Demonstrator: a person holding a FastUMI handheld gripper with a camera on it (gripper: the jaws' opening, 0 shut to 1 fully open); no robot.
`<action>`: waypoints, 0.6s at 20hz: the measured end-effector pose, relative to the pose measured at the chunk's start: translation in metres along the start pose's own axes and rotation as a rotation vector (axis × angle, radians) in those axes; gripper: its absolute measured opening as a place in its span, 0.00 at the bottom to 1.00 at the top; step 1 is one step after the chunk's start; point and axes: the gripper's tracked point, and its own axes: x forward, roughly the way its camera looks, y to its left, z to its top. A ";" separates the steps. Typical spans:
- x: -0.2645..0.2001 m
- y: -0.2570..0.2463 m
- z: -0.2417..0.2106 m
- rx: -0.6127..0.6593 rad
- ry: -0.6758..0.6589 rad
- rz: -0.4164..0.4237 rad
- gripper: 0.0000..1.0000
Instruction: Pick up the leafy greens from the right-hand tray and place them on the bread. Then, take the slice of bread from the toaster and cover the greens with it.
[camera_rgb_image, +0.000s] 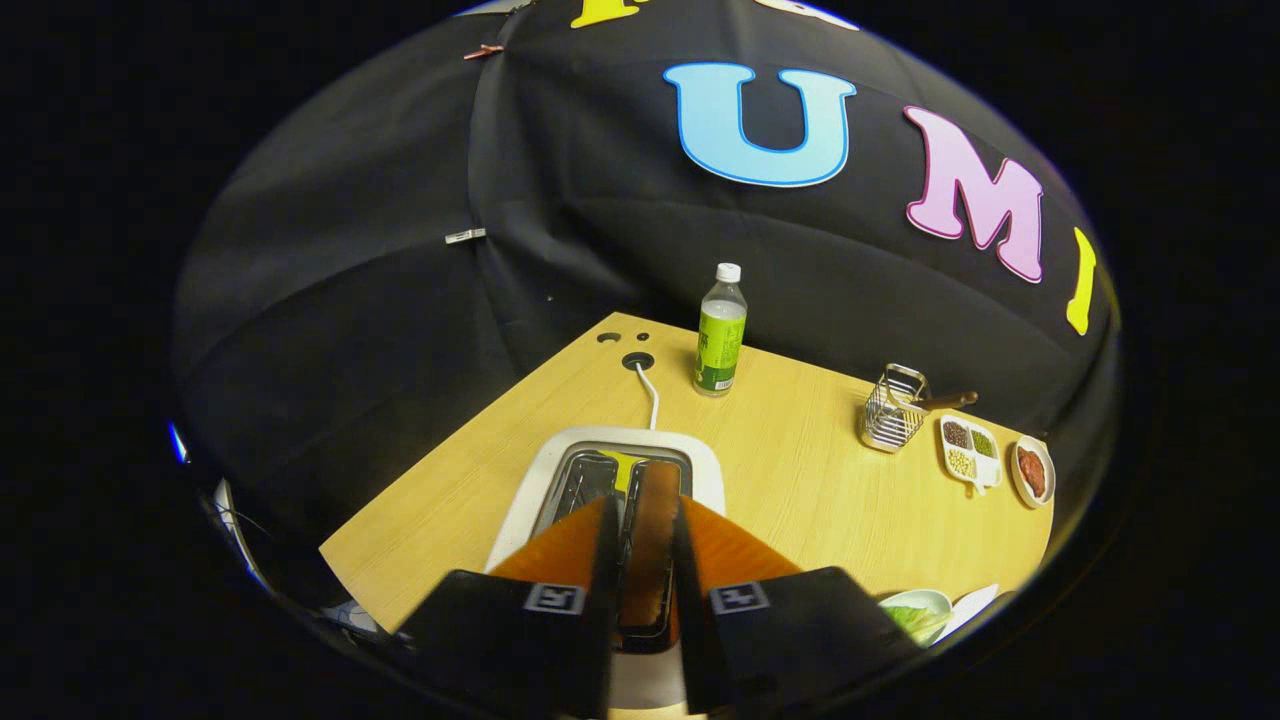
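We look down along the gripper (645, 515) at a slice of bread (652, 540) standing on edge in a slot of the white toaster (620, 470), its brown crust running between the two orange fingers (570, 545). The fingers sit close on either side of the slice and appear to pinch it, one against each face, with the slice still low in the toaster's slot. A second, darker slot lies just to the left of the bread, with a small patch of yellow at its far end. A white cord (652, 395) runs from the back of the toaster to a round hole in the wooden table (800, 470). Beyond the toaster stands a clear bottle (721, 335) with a green label and white cap. Well off to the right we see a wire basket (893, 410) holding a wooden-handled utensil, then a white divided dish (970, 452) of beans, then a small round dish (1033, 472) with something red. Near the right finger's base, at the table's near edge, a pale green bowl of leafy greens (915, 615) shows.
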 end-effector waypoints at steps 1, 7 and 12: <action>-0.002 0.003 0.002 0.004 -0.007 0.004 0.19; -0.035 -0.005 0.034 0.054 -0.096 0.019 0.14; -0.091 -0.031 0.079 0.152 -0.190 0.050 0.14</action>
